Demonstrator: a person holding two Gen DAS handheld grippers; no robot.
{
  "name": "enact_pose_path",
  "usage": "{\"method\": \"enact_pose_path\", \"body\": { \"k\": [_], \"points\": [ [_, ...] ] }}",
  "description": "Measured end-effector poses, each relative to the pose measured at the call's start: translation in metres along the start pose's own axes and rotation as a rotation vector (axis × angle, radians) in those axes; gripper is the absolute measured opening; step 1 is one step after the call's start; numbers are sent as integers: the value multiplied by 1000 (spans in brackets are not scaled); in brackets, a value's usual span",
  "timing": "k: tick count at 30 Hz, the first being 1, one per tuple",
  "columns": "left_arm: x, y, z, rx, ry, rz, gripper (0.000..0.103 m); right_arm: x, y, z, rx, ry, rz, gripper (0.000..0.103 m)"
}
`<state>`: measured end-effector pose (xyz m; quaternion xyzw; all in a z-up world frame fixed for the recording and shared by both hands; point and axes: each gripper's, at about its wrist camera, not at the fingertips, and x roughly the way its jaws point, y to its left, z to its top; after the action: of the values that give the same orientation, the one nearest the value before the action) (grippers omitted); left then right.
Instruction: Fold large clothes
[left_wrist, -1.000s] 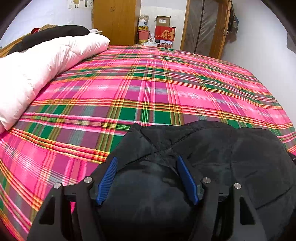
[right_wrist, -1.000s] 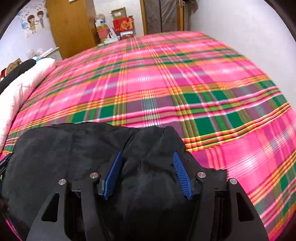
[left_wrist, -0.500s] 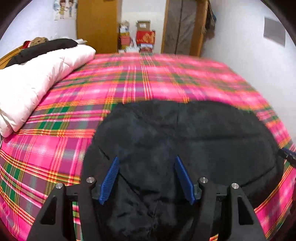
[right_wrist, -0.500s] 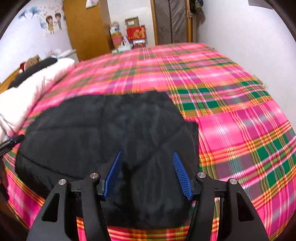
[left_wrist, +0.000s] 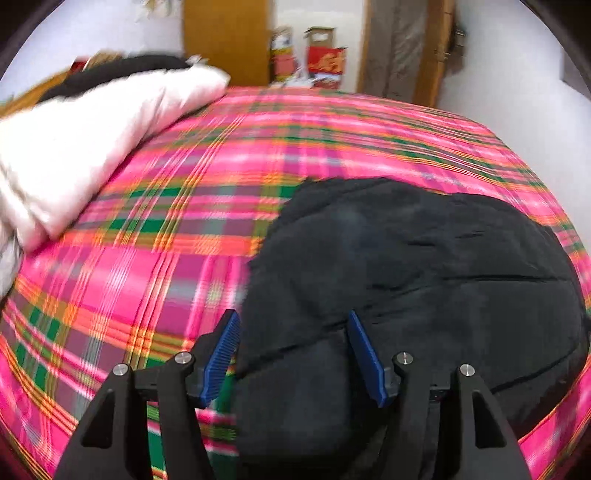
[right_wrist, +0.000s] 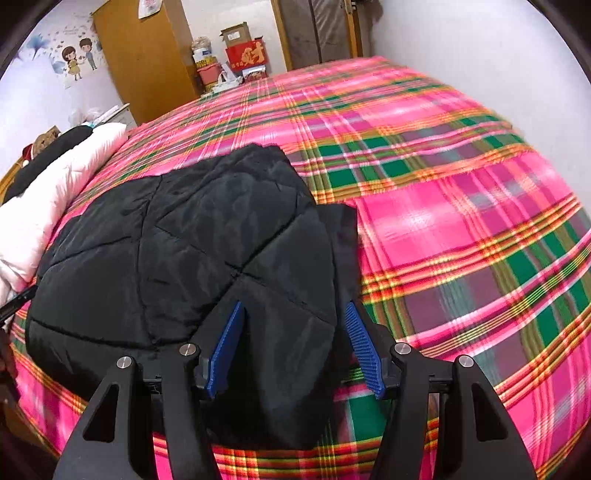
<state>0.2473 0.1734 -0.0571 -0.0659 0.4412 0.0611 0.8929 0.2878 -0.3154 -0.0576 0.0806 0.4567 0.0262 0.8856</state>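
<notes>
The black quilted padded jacket (right_wrist: 184, 240) lies on the pink plaid bed (right_wrist: 461, 221). Only the right view shows its narrow side flap. Left tongs (left_wrist: 293, 354), jaws just narrowing, and right tongs (right_wrist: 295, 350) both gape, gripping nothing.

Black puffy coat (right_wrist: 177, 240) on the bed

It is dark, soft and stitched in big squares. It lies flat and folded near the bed's near edge, with a thin flap sticking out on its right side.
</notes>
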Motion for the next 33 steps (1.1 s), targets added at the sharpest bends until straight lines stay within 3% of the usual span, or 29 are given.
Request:
{"method": "enact_pose_path", "body": {
  "k": [4,10,13,16,27,33],
  "points": [
    [3,27,-10,-64,28,-20,63,5,0,-1,4,10,1,58],
    [-10,32,-15,-93,14,-70,63,-12,11,-2,-20,-13,-3,58],
    [7,29,-11,-66,49,-71,63,-1,11,-5,-50,5,-27,59],
    [28,33,-9,-86,92,-100,65,18,-4,-3,10,48,-4,70],
    [66,40,-12,-215,158,-242,67,38,-15,0,21,94,56,70],
    [78,33,-9,-221,164,-261,69,52,-22,3,52,125,117,71]
  ]
}}
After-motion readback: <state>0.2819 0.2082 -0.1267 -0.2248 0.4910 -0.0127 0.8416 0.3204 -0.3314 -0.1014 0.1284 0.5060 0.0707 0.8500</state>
